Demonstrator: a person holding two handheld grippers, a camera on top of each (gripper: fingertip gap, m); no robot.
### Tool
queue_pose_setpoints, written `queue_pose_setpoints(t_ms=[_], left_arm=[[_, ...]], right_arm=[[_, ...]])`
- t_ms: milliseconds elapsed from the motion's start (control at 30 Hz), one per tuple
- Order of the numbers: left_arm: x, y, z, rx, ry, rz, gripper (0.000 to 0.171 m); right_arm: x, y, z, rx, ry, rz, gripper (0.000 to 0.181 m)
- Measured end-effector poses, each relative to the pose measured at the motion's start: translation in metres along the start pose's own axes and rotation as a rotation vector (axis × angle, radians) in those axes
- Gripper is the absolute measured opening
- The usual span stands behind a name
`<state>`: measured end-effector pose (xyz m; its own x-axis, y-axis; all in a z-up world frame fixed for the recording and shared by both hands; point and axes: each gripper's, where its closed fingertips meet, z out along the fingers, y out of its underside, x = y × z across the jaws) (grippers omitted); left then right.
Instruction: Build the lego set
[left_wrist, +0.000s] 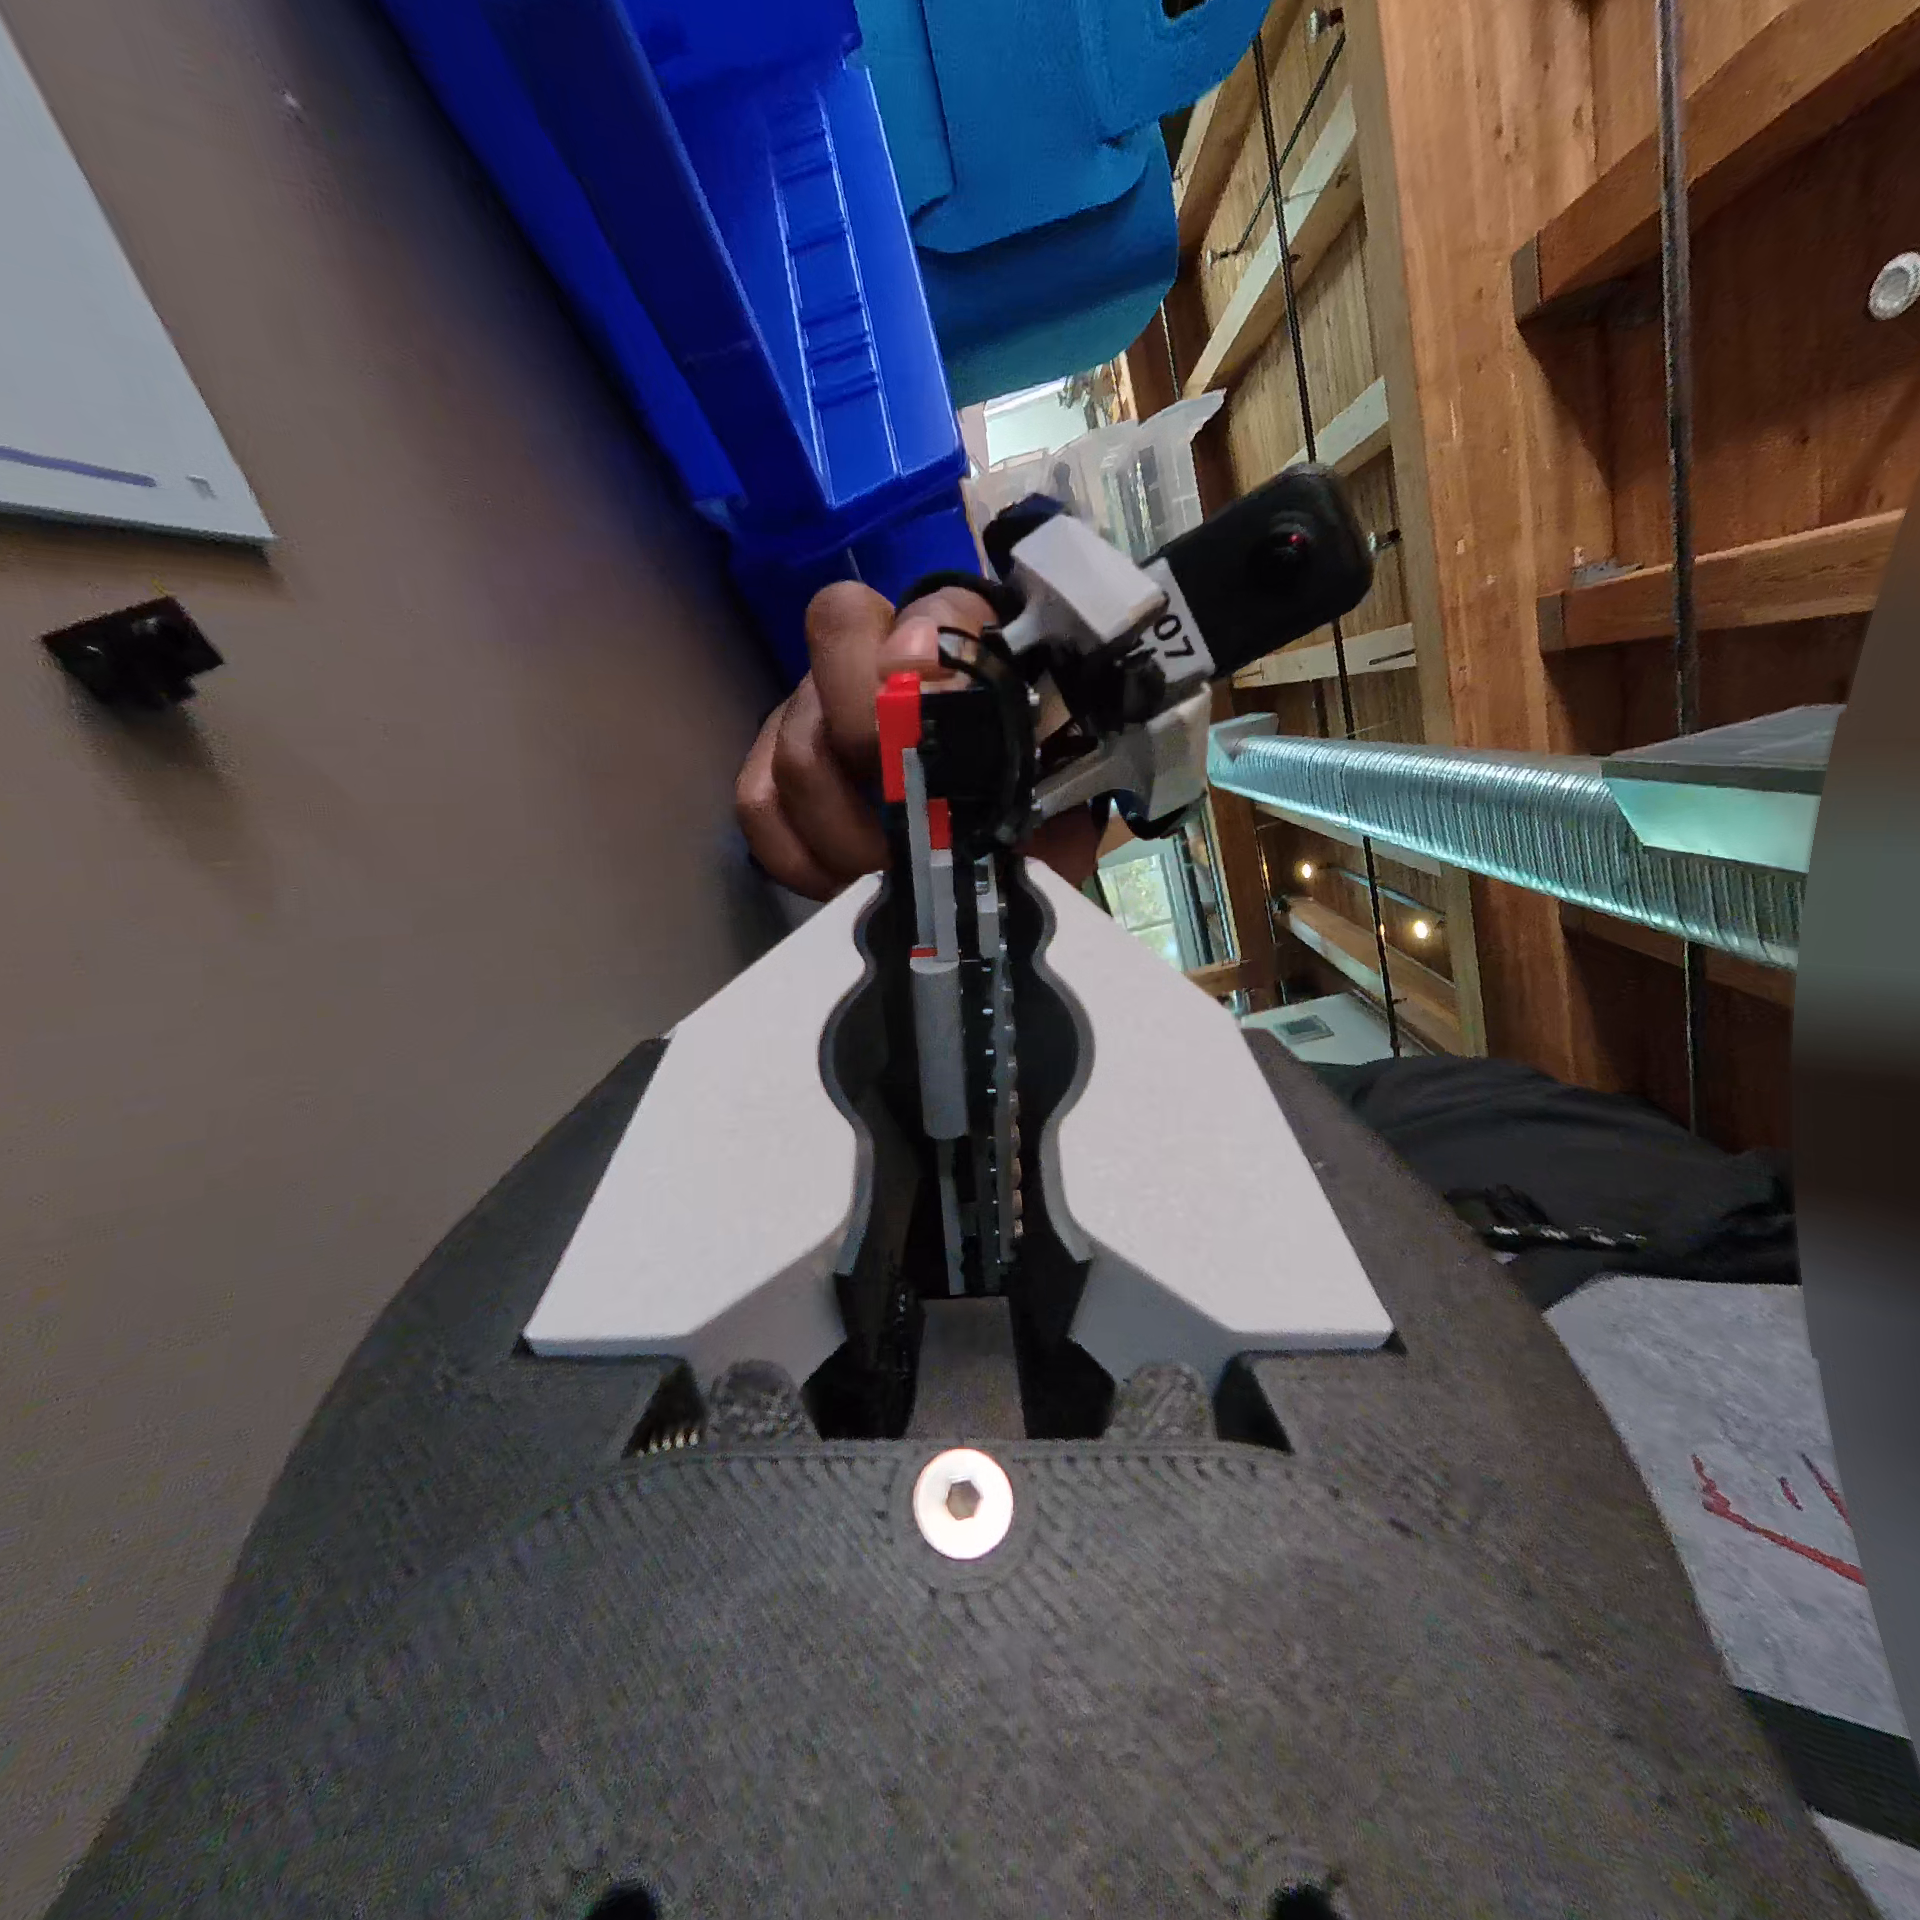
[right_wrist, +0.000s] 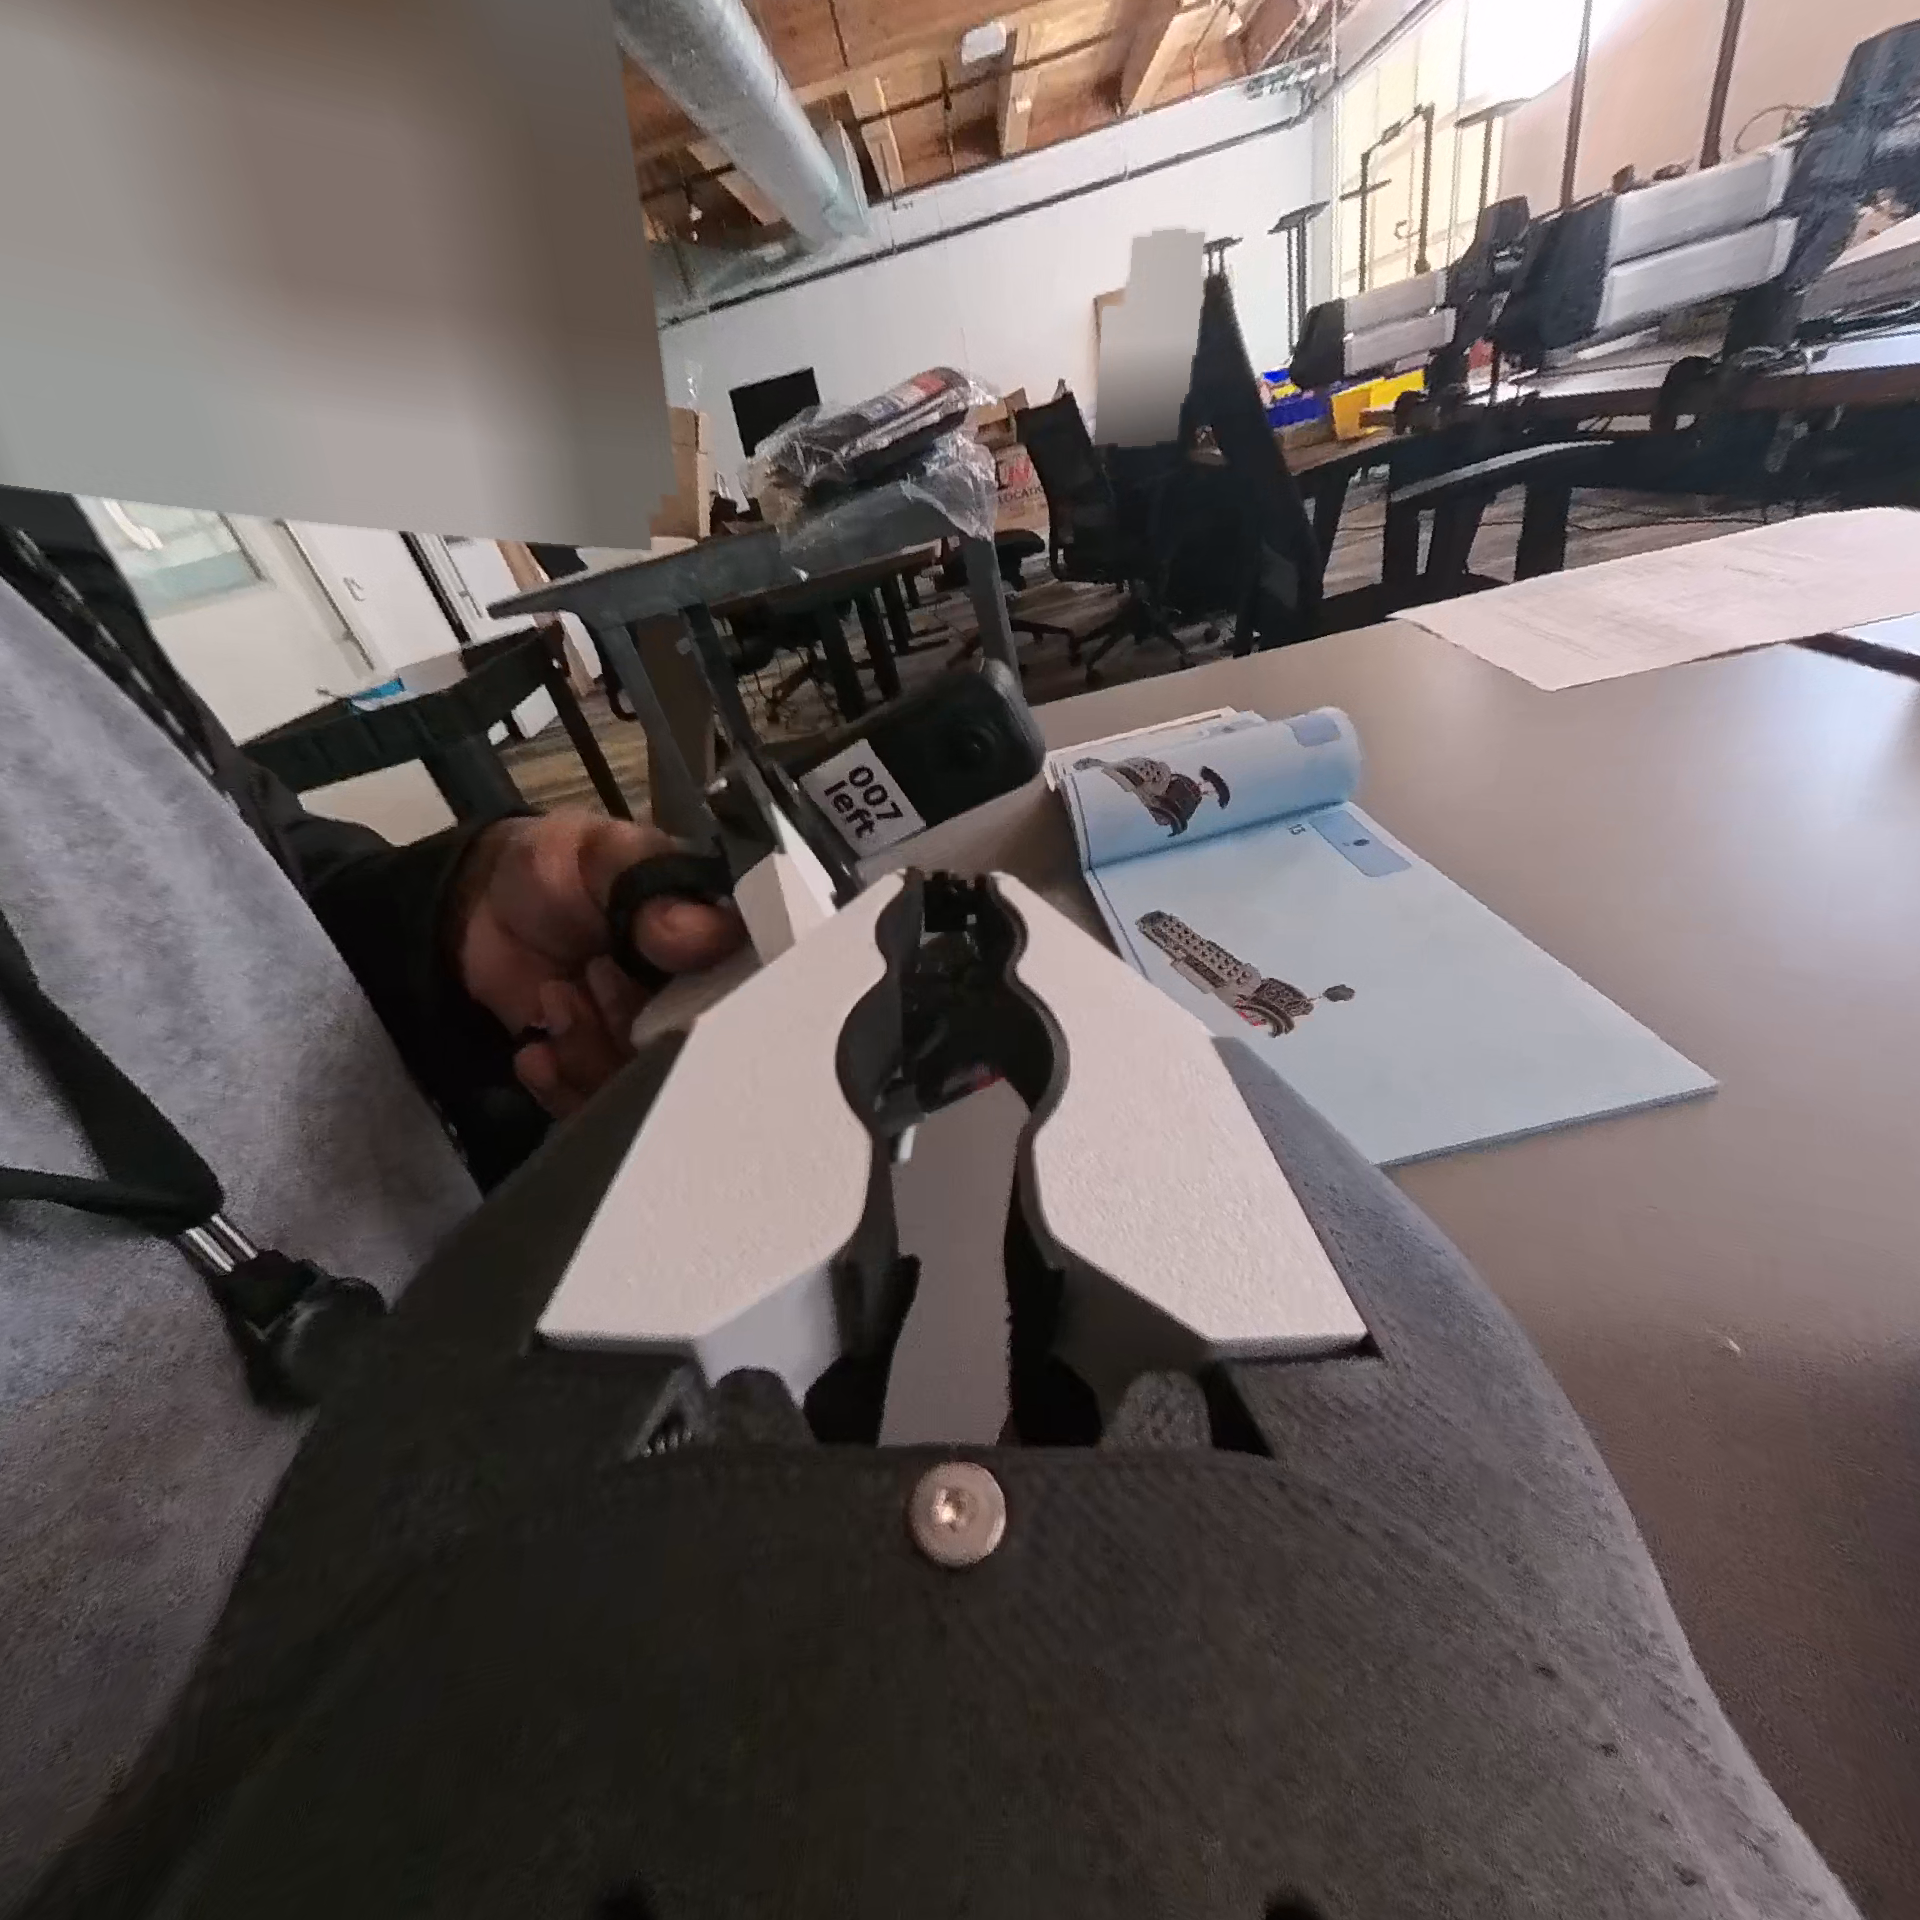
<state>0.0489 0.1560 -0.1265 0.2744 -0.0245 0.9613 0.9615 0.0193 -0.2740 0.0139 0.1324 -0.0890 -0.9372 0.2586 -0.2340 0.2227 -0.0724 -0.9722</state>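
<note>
**Lego model pinched by both tongs above the desk**

Lego model (left_wrist: 940, 997), long and narrow, made of grey, black and red pieces, sits between the two white fingers (left_wrist: 717, 1122) of the left tongs (left_wrist: 951, 904). The fingers are pressed onto its sides, and its far end with the red brick (left_wrist: 898, 712) sticks out past the tips. At this far end the right tongs (left_wrist: 977, 769) meet it, held by a hand (left_wrist: 821, 748) in front of blue bins (left_wrist: 790, 312) and a wooden wall (left_wrist: 1558, 364).

From the right wrist view, the right tongs (right_wrist: 951, 899) are almost closed, and a dark part of the lego model (right_wrist: 940, 997) is pinched between the white fingers (right_wrist: 748, 1143). Just behind their tips is the left tongs' body (right_wrist: 831, 831) with its black camera (right_wrist: 966, 743), gripped by the person's left hand (right_wrist: 582, 956). The model is lifted, not resting on the desk (right_wrist: 1610, 1247). An open instruction booklet (right_wrist: 1351, 997) with light blue pages lies flat on the desk to the right of the tongs. A white paper sheet (right_wrist: 1683, 603) lies farther back.
</note>
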Motion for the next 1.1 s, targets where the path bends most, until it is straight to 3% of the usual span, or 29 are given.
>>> queue_pose_setpoints(t_ms=[133, 600, 1100], left_arm=[[0.001, 0.004, 0.003, -0.019, -0.010, 0.020, 0.019], [0.004, -0.002, -0.005, 0.031, 0.025, -0.008, 0.019], [0.004, 0.004, -0.001, -0.007, 0.013, 0.002, 0.019]], right_arm=[[-0.003, 0.009, 0.005, -0.043, -0.004, -0.031, 0.014], [0.002, 0.005, -0.006, -0.001, 0.017, -0.036, 0.014], [-0.002, 0.004, -0.005, 0.011, -0.004, -0.081, 0.014]])
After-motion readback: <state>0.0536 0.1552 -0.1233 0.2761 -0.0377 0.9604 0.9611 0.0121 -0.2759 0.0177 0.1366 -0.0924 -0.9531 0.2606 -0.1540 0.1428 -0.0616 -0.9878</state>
